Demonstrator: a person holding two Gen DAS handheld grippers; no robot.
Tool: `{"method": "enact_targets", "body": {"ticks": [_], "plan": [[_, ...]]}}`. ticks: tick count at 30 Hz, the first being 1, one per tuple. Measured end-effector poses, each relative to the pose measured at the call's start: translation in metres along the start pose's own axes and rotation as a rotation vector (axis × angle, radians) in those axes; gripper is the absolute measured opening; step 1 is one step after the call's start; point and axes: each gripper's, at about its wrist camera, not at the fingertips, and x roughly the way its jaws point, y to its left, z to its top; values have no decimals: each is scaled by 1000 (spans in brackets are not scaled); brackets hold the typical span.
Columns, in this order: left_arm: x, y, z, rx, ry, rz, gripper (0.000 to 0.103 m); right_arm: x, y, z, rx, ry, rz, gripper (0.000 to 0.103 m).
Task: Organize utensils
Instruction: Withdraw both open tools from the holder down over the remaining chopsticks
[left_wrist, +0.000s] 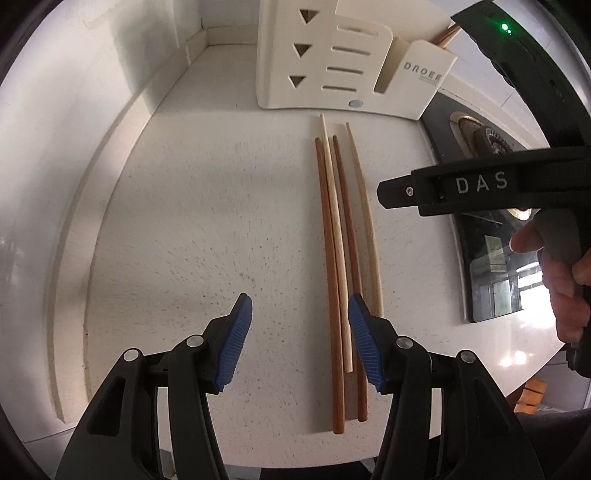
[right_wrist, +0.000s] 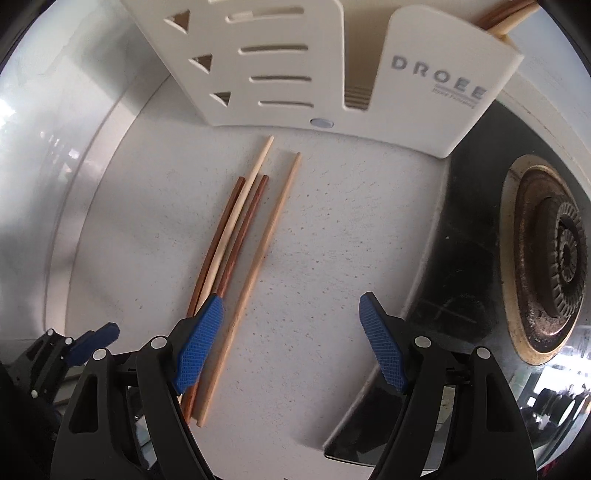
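chopsticks (left_wrist: 334, 236): four lie side by side on the white counter (left_wrist: 184, 221), two dark, two pale, tips toward the cream utensil holder (left_wrist: 321, 62)
holder: more sticks (right_wrist: 506, 18) poke out behind it
left gripper (left_wrist: 301, 339): fingers apart, empty, over the sticks' near ends
right gripper (right_wrist: 291, 343): fingers wide, empty, just beside the sticks
stove burner (right_wrist: 550, 266): beyond the counter

Four chopsticks (left_wrist: 341, 258) side by side mid-frame on my counter (left_wrist: 192, 229), holder (left_wrist: 332, 66) behind them, stove burner (right_wrist: 550, 266) at right.
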Motion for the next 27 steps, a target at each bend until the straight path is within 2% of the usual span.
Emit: {"method": "enact_targets", "body": {"ticks": [6, 14, 21, 24, 27], "plan": [[17, 4, 2, -29, 54, -8, 56, 15, 4, 5, 14, 58, -24, 76], [22, -7, 7, 34, 43, 31, 61, 29, 7, 10, 17, 91, -56, 76], [23, -7, 13, 23, 61, 58, 63, 34, 10, 14, 47, 114, -65, 75], [28, -17, 14, 77, 81, 97, 66, 36, 8, 18, 71, 127, -65, 73], [31, -23, 15, 96, 95, 117, 67, 35, 10, 24, 79, 133, -52, 62]]}}
